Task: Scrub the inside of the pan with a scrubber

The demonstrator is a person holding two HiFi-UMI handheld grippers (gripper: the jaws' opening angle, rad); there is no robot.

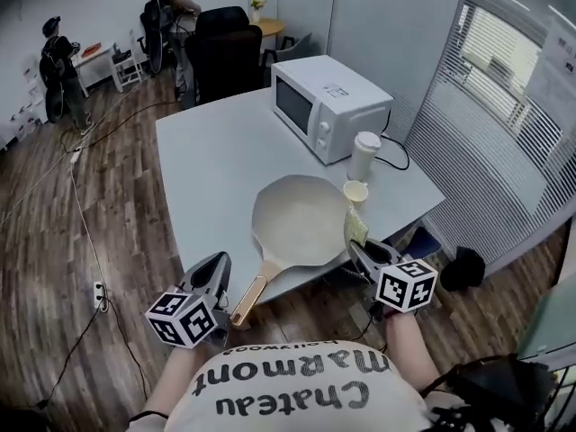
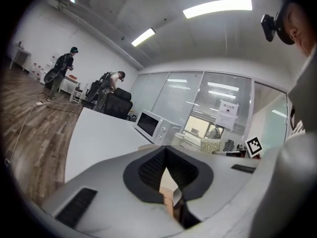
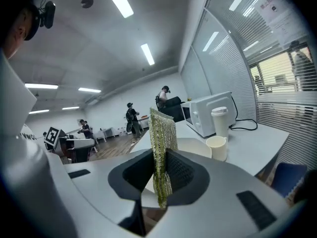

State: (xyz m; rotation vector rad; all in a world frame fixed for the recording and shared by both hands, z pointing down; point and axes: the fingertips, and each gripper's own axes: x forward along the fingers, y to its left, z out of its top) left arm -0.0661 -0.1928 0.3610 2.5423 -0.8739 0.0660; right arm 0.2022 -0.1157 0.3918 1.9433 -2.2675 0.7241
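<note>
Wood-plank floor [image 1: 54, 241] and window blinds [image 1: 504, 70] around a pale grey rectangular table [image 1: 216, 156].

Head view: boxy white microwave [image 1: 319, 106], tall white lidded cup [image 1: 364, 156] and small paper cup [image 1: 355, 192] along the right side. Round cream pan [image 1: 297, 219] sits at the near edge, its tan handle [image 1: 249, 300] overhanging toward the left gripper [image 1: 216, 264]. Right gripper [image 1: 358, 246] is just right of the pan rim.

Left gripper view: jaws fully together, nothing pinched, tabletop ahead.

Right gripper view: jaws clamped on the yellow-green mesh scrubber [image 3: 162, 128], pad upright. Pan and cups beyond, people [image 3: 132, 118] at the far desks.
</note>
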